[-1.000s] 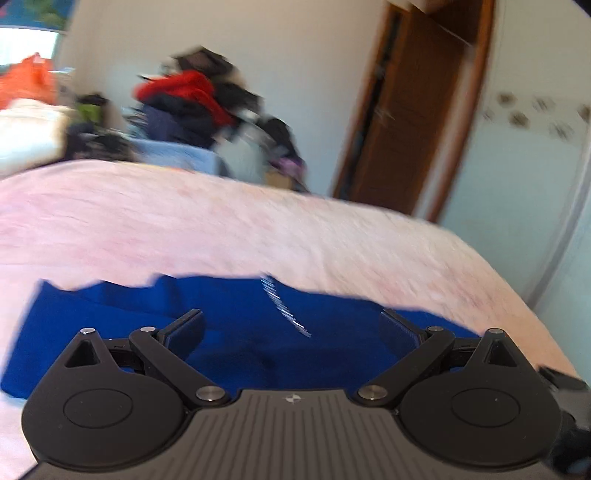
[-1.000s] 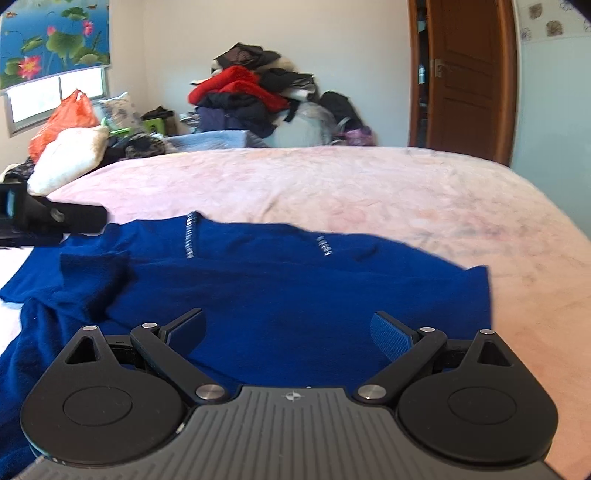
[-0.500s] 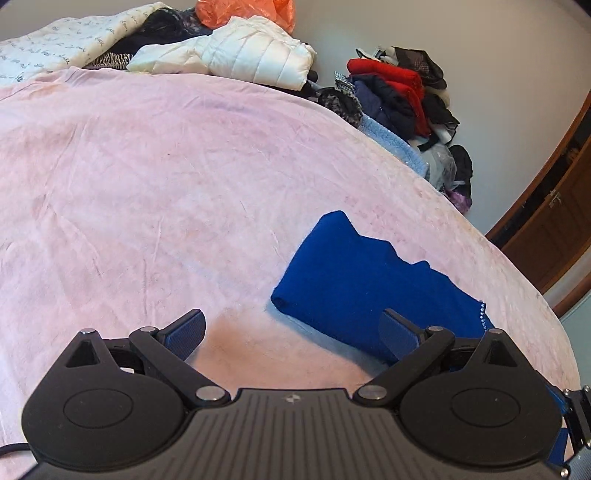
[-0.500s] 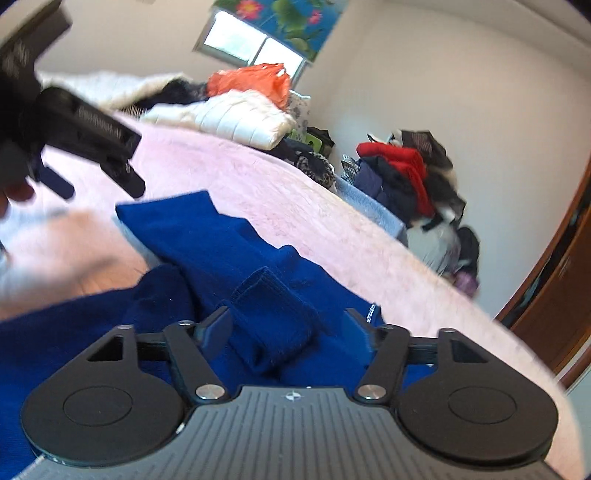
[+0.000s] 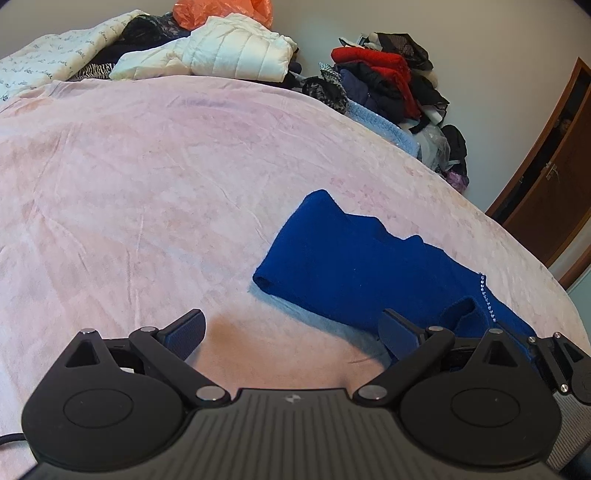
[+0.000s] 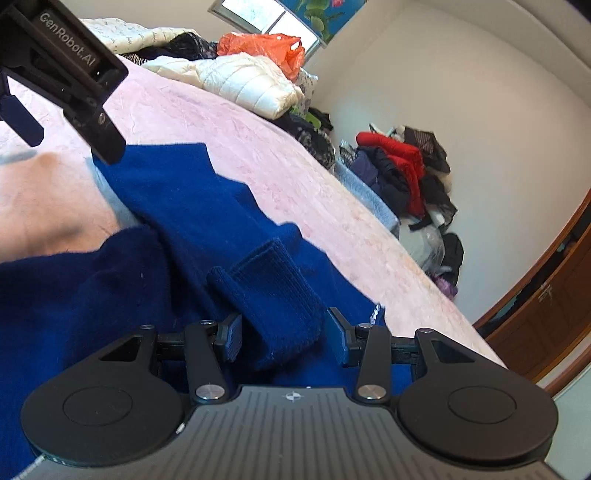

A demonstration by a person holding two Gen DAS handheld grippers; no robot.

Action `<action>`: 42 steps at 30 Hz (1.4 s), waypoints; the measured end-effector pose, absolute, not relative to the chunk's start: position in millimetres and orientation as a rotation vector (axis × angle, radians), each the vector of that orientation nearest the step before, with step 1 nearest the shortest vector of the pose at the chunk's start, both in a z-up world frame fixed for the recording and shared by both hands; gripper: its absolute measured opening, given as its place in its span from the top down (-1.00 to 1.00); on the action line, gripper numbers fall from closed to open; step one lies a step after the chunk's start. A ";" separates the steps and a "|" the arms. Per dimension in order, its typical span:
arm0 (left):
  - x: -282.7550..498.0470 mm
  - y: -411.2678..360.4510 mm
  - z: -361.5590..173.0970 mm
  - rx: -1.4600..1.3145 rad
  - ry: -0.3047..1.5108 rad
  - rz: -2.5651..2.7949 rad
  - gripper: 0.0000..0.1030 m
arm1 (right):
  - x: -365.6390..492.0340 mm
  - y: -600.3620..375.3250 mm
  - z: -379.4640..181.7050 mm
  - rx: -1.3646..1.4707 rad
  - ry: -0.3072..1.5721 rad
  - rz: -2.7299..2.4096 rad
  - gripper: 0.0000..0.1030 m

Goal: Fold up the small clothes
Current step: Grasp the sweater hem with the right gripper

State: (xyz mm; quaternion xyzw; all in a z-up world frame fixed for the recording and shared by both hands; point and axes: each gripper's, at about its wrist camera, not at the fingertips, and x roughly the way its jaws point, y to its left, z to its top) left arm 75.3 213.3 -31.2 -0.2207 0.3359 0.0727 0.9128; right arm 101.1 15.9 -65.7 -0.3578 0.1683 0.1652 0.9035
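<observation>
blue knit sweater [image 6: 177, 206] lies centre-frame on the pink bedspread [image 5: 147, 166]; right gripper [image 6: 282, 334] jaws narrow around its ribbed cuff [image 6: 273, 291] for folding, left gripper [image 5: 291, 328] jaws wide, empty.

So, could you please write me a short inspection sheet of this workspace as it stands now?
Surface: pink bedspread, wrinkled.
Job's things: blue sweater lying partly folded on the bed; its ribbed cuff sits between the right fingers.
Clutter: white puffer jacket, orange bag, clothes pile by the wall.
Grippers: left gripper open over bare bedspread; right gripper open around the cuff, not clamped.
Cables: a dark cable at the left view's edge.
Surroundings: wooden door, window, white wall.
</observation>
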 end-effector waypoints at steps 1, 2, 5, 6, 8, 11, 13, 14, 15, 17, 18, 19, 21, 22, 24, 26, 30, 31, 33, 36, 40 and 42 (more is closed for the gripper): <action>75.0 212.4 -30.6 -0.451 0.694 0.151 -0.96 | 103.5 16.6 -66.0 -0.733 0.352 0.340 0.37; 75.0 211.2 -29.9 -0.444 0.697 0.152 -0.96 | 106.5 14.6 -65.2 -0.709 0.363 0.336 0.72; 74.9 208.5 -27.8 -0.430 0.696 0.159 -0.96 | 112.3 -8.1 -54.3 -0.546 0.398 0.336 0.81; 75.1 207.4 -27.0 -0.426 0.694 0.162 -0.96 | 113.8 -18.7 -48.5 -0.473 0.407 0.333 0.82; 76.5 205.5 -25.2 -0.425 0.695 0.162 -0.96 | 116.2 -46.5 -37.2 -0.318 0.423 0.312 0.91; 77.4 201.5 -21.1 -0.422 0.690 0.150 -0.96 | 116.5 -95.6 -22.4 -0.091 0.435 0.261 0.93; 78.4 196.4 -18.6 -0.403 0.692 0.142 -0.96 | 113.3 -132.1 -16.0 0.049 0.439 0.211 0.93; 79.1 194.5 -18.0 -0.396 0.695 0.141 -0.96 | 111.0 -151.4 -15.0 0.120 0.444 0.183 0.93; 80.4 192.5 -17.6 -0.394 0.702 0.137 -0.96 | 109.9 -171.0 -16.7 0.192 0.449 0.155 0.93; 80.8 190.0 -17.8 -0.402 0.704 0.123 -0.96 | 109.6 -202.9 -25.4 0.301 0.486 0.108 0.92; 81.4 187.4 -18.1 -0.403 0.709 0.114 -0.96 | 109.7 -214.8 -31.3 0.338 0.512 0.094 0.89; 83.1 183.3 -18.3 -0.394 0.718 0.103 -0.96 | 110.0 -224.6 -38.0 0.376 0.533 0.084 0.87; 84.2 174.7 -18.0 -0.369 0.727 0.087 -0.96 | 112.4 -236.2 -55.0 0.472 0.587 0.073 0.60; 83.8 169.7 -17.3 -0.352 0.727 0.080 -0.96 | 115.1 -240.5 -62.0 0.516 0.607 0.073 0.49; 82.3 159.9 -15.6 -0.312 0.726 0.067 -0.96 | 117.2 -242.0 -70.5 0.577 0.604 0.090 0.41; 81.3 153.4 -14.1 -0.277 0.725 0.065 -0.96 | 119.2 -241.5 -72.6 0.594 0.592 0.088 0.32; 82.7 148.0 -14.7 -0.255 0.745 0.068 -0.96 | 123.2 -243.8 -75.7 0.639 0.581 0.093 0.32; 82.8 147.9 -15.0 -0.258 0.749 0.067 -0.96 | 123.6 -243.9 -76.9 0.635 0.583 0.088 0.45; 82.6 147.6 -15.8 -0.262 0.754 0.066 -0.96 | 125.3 -245.4 -75.9 0.620 0.586 0.074 0.72; 82.9 145.3 -15.2 -0.255 0.760 0.068 -0.96 | 124.1 -246.6 -74.5 0.597 0.581 0.069 0.76; 82.1 137.4 -10.1 -0.241 0.749 0.053 -0.96 | 117.0 -246.4 -67.9 0.543 0.569 0.063 0.77; 82.7 130.0 -6.8 -0.224 0.746 0.038 -0.96 | 114.2 -245.2 -63.1 0.509 0.558 0.058 0.78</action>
